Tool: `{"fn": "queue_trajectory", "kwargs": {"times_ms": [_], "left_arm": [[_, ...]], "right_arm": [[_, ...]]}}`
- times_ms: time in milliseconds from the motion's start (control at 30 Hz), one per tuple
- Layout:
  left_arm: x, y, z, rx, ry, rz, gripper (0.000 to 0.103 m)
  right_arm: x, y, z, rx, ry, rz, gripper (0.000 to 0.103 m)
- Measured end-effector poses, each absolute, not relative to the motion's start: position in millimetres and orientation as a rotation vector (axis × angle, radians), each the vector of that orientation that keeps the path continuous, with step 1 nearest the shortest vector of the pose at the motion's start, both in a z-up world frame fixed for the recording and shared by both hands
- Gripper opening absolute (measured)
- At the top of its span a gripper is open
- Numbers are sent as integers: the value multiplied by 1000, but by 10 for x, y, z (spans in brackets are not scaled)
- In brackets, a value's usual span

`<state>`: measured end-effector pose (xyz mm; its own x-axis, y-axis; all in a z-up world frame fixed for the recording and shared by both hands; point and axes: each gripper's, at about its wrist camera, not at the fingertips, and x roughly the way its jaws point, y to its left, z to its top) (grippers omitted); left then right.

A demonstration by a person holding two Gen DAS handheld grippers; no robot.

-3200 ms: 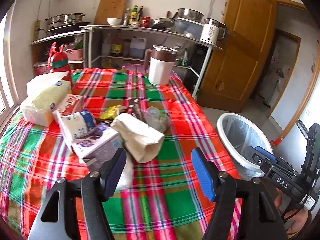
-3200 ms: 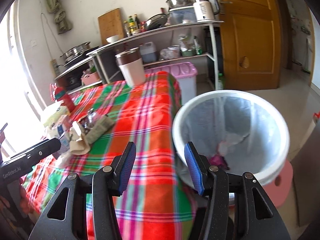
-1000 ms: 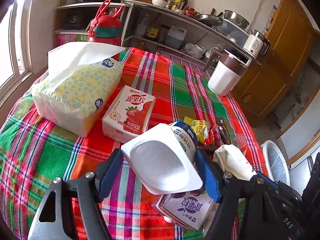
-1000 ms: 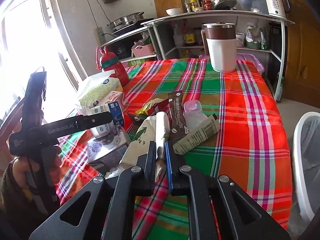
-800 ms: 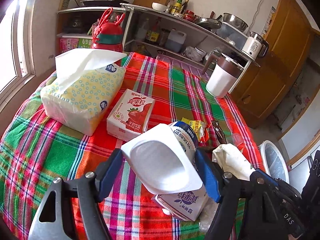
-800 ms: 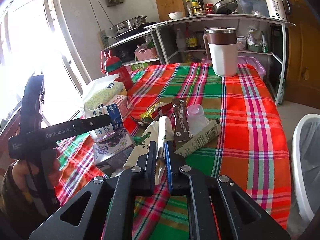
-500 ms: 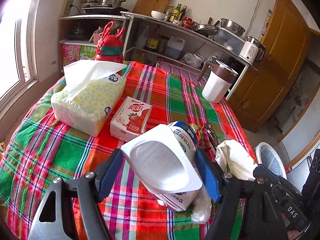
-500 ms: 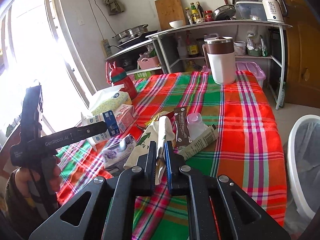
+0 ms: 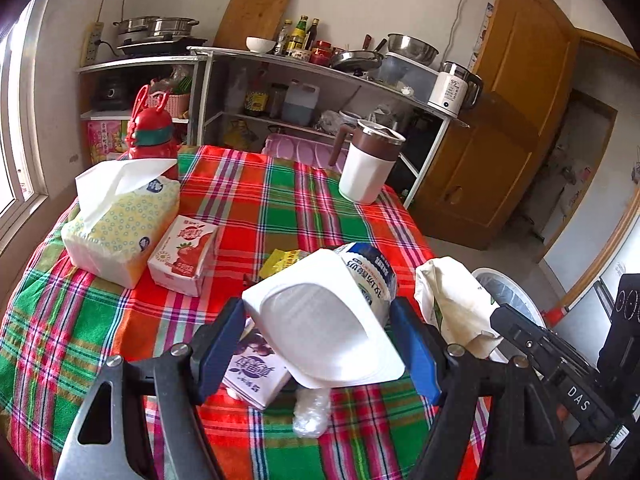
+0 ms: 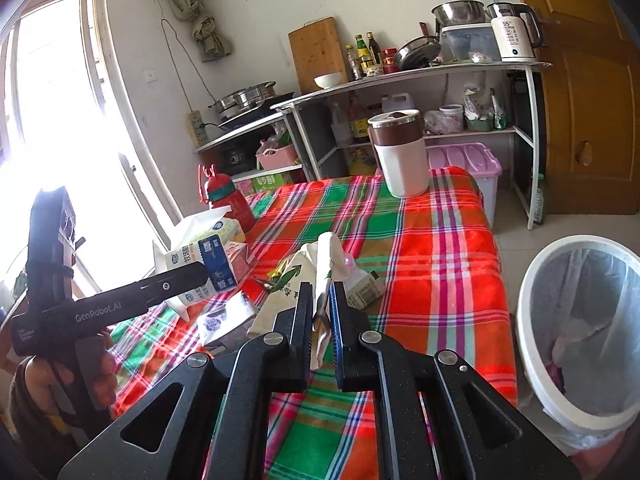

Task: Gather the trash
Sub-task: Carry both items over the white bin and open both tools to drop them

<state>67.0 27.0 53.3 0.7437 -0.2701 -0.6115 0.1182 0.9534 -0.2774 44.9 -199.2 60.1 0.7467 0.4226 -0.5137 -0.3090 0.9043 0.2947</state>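
The left gripper (image 9: 320,344) is clamping a milk carton (image 9: 328,312) between its fingers above the table (image 9: 280,200); the right gripper (image 10: 320,316) is pinching a paper bag (image 10: 326,264) near the trash bin (image 10: 576,320)

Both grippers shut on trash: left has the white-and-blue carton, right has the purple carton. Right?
Not quite. The right gripper is shut on the crumpled paper bag, as the right wrist view shows; the purple carton lies on the table. The left gripper does hold the white-and-blue carton.
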Motion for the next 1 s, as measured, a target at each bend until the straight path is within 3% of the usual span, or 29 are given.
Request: {"fn": "queue_trajectory", "kwargs": {"times_ms": [1000], "left_arm": [[808, -1655, 611, -65, 745, -551, 76]], "right_arm": [[29, -3699, 674, 299, 545, 16, 9]]}}
